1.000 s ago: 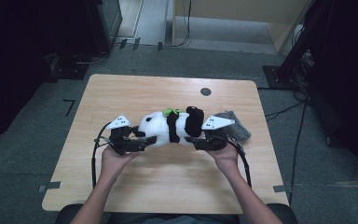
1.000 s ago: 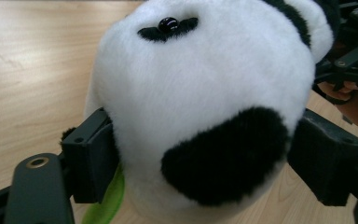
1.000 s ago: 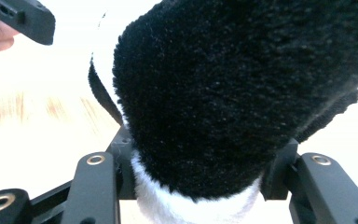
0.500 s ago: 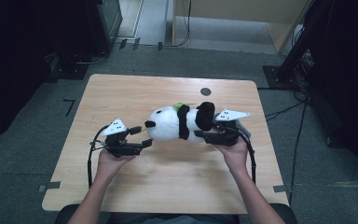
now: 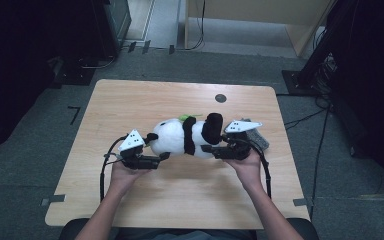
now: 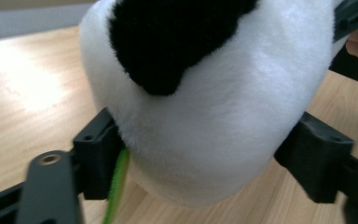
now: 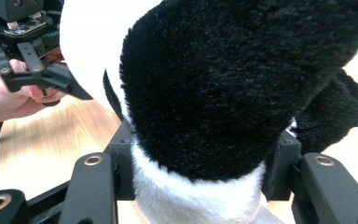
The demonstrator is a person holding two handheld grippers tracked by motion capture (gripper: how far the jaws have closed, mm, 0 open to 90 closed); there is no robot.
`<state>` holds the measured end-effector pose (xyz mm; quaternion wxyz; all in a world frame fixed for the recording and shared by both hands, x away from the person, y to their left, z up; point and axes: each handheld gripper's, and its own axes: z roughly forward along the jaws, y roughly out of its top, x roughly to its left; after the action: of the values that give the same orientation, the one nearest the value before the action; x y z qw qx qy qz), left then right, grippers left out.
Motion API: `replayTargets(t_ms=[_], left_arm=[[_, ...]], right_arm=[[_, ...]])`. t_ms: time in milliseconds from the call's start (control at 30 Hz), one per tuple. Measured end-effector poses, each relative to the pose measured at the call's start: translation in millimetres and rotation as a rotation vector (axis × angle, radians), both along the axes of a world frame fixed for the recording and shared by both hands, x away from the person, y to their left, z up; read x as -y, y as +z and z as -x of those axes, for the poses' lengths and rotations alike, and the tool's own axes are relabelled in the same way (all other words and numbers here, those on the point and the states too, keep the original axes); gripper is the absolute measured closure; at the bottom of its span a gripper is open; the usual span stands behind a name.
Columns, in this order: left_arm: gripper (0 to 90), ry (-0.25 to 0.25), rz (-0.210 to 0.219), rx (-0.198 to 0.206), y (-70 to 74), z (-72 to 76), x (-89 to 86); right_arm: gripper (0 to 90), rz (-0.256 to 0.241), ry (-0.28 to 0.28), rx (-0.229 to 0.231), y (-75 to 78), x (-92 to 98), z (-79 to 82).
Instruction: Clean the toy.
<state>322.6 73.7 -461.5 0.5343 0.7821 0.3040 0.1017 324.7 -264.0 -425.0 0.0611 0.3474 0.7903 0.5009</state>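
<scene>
A black and white panda plush (image 5: 180, 137) lies sideways just above the wooden table (image 5: 130, 100), with a green piece (image 5: 184, 118) at its far side. My right gripper (image 5: 209, 149) is shut on its rear end, the black leg and white body squeezed between the jaws (image 7: 198, 172). My left gripper (image 5: 162, 159) is open, its jaws spread wide on either side of the white head (image 6: 214, 116) and touching the fur. The green piece (image 6: 116, 186) shows beside the left jaw. The left gripper (image 7: 32, 70) also shows in the right gripper view.
A grey object (image 5: 257, 137) lies on the table behind my right gripper. A small black round mark (image 5: 220, 98) sits near the far edge. Bare wood stretches to the left and toward me. Dark floor and equipment surround the table.
The left gripper, which had drawn away from the plush half a second ago, has moved back so the head sits between its jaws. The right gripper kept its hold and shifted the plush slightly left.
</scene>
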Motion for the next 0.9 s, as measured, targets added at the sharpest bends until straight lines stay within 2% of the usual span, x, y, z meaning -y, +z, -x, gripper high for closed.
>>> replayTargets(t_ms=[33,67,100,133,167,200,233,267,300,400,433,467,600,633,667,733,767,800,833,867,900], left_arm=[[33.8,0.009,-0.005,0.000,0.1,0.8,-0.3],[33.8,0.013,-0.012,-0.005,0.5,1.3,-0.2],[43.6,0.016,-0.010,-0.036,0.9,0.6,-1.1],[47.5,0.016,-0.010,-0.036,0.9,0.6,-1.1],[47.5,0.014,-0.008,-0.048,0.9,-0.1,-1.7],[50.1,0.014,-0.001,-0.064,1.5,-0.9,-3.0],[54.2,0.015,0.017,-0.084,3.9,-2.4,-5.5],[55.4,0.015,0.017,-0.084,3.9,-2.4,-5.5],[56.1,0.017,0.053,-0.107,8.8,-5.2,-11.0],[56.8,0.035,0.064,-0.107,13.4,-6.7,-17.5],[56.8,0.047,0.061,-0.105,14.7,-7.3,-20.8],[56.8,0.071,0.073,-0.104,16.7,-9.1,-33.8],[56.6,0.091,0.099,-0.120,19.2,-10.5,-46.6],[56.6,0.082,0.115,-0.139,21.6,-10.5,-50.2],[56.4,0.082,0.115,-0.139,21.6,-10.5,-50.2],[56.4,0.048,0.120,-0.154,24.3,-9.9,-49.5],[56.0,0.019,0.129,-0.168,26.0,-8.3,-45.6],[56.0,0.019,0.129,-0.168,26.0,-8.3,-45.6],[55.9,-0.015,0.123,-0.174,28.1,-5.9,-37.5],[55.9,-0.027,0.127,-0.180,28.7,-5.2,-34.3],[55.8,-0.027,0.127,-0.180,28.7,-5.2,-34.3]], right_arm=[[43.5,0.005,0.001,-0.008,-2.2,-1.4,-1.3],[43.5,0.005,0.001,-0.008,-2.2,-1.4,-1.3],[38.9,0.027,-0.004,0.005,-3.2,-3.5,-1.1],[38.9,0.027,-0.004,0.005,-3.2,-3.5,-1.1],[36.8,0.032,-0.005,0.009,-3.6,-4.0,-1.2],[33.3,0.034,-0.004,0.011,-3.9,-4.3,-1.5],[25.9,0.050,-0.003,0.030,-5.0,-4.3,-2.6],[25.9,0.050,-0.003,0.030,-5.0,-4.3,-2.6],[20.6,0.025,-0.003,0.047,-6.1,-0.9,-4.6],[18.9,0.003,0.002,0.072,-5.8,2.8,-4.9],[18.9,0.009,0.008,0.091,-5.1,4.2,-4.2],[18.9,0.047,0.000,0.125,-4.4,6.7,-2.4],[18.7,0.057,0.025,0.146,-7.0,10.7,-1.7],[17.5,0.067,0.039,0.173,-10.1,8.9,-2.1],[17.5,0.067,0.039,0.173,-10.1,8.9,-2.1],[17.4,0.090,0.049,0.174,-14.3,4.0,-3.2],[15.9,0.108,0.080,0.175,-19.1,-2.2,-4.1],[15.9,0.108,0.080,0.175,-19.1,-2.2,-4.1],[13.2,0.080,0.143,0.172,-23.5,-7.5,-4.7],[10.8,0.059,0.167,0.175,-25.2,-10.1,-4.1],[6.8,0.060,0.162,0.183,-26.4,-13.1,-2.7]])
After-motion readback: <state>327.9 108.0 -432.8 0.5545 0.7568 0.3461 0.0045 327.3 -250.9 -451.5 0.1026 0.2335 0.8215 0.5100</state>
